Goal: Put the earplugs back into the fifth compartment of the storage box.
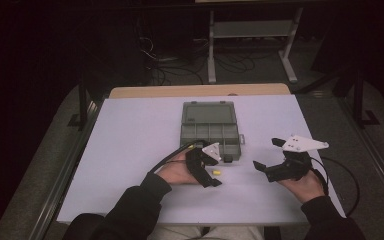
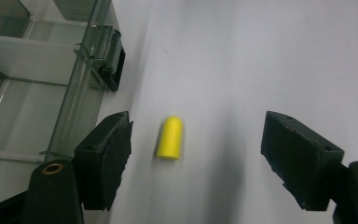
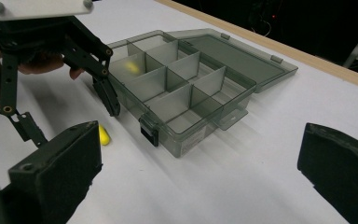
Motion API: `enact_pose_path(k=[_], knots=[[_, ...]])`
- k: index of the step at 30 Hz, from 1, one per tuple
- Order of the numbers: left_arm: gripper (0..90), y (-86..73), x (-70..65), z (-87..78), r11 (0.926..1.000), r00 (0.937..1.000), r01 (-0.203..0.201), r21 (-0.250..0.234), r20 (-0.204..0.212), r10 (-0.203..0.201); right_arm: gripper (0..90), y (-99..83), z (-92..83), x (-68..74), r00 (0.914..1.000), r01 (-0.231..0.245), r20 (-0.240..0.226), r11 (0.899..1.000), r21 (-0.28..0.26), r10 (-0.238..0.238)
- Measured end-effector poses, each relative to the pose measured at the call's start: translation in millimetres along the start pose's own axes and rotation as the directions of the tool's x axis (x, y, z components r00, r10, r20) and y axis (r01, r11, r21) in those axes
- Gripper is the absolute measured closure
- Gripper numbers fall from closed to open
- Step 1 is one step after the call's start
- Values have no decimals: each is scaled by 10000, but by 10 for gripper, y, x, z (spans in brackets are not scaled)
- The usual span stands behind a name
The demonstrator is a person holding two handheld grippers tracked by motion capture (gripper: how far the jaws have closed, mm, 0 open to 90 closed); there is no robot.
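Yellow capsule (image 2: 170,137) is lying on the white table (image 1: 130,150), just beside the front wall of the open compartment box (image 1: 211,131), and it is sitting between the two jaws of the left gripper (image 2: 196,158). Those jaws are standing wide apart, released, and neither pad is touching it. Its long axis is pointing away from the camera, along the jaws, so a closing would be pressing on its round sides. The capsule is sitting closer to the jaw on the box side. The right gripper (image 1: 272,157) is hovering well apart, also released and holding nothing. I judge the left hand (image 1: 177,170) is the nearer one for the pick.
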State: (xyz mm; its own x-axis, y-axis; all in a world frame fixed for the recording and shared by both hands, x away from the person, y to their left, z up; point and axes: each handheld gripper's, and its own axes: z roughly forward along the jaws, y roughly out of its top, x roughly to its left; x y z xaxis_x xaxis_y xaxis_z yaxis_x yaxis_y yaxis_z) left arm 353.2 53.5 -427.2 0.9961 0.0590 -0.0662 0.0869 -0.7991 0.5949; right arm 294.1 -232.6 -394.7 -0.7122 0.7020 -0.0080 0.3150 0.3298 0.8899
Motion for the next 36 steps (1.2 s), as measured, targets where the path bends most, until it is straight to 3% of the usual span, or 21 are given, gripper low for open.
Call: enact_pose_path(k=[12, 27, 34, 36], knots=[[415, -66, 101, 24, 9999, 9999, 119, 62, 58, -119, 0, 0, -3, 2, 10000, -8, -5, 10000, -13, 8], [784, -76, 118, 35, 9999, 9994, 89, 49, -342, -88, 0, 1, 4, 6, 10000, 18, 10, 10000, -4, -18], [827, -31, 58, -14, 9998, 9988, -206, 86, -453, 209, 0, 3, 0, 3, 10000, -8, 28, 10000, -30, 8], [827, -26, 65, -48, 10000, 9992, -90, 16, -402, 90, 0, 2, 2, 3, 10000, 0, 19, 10000, -3, 0]])
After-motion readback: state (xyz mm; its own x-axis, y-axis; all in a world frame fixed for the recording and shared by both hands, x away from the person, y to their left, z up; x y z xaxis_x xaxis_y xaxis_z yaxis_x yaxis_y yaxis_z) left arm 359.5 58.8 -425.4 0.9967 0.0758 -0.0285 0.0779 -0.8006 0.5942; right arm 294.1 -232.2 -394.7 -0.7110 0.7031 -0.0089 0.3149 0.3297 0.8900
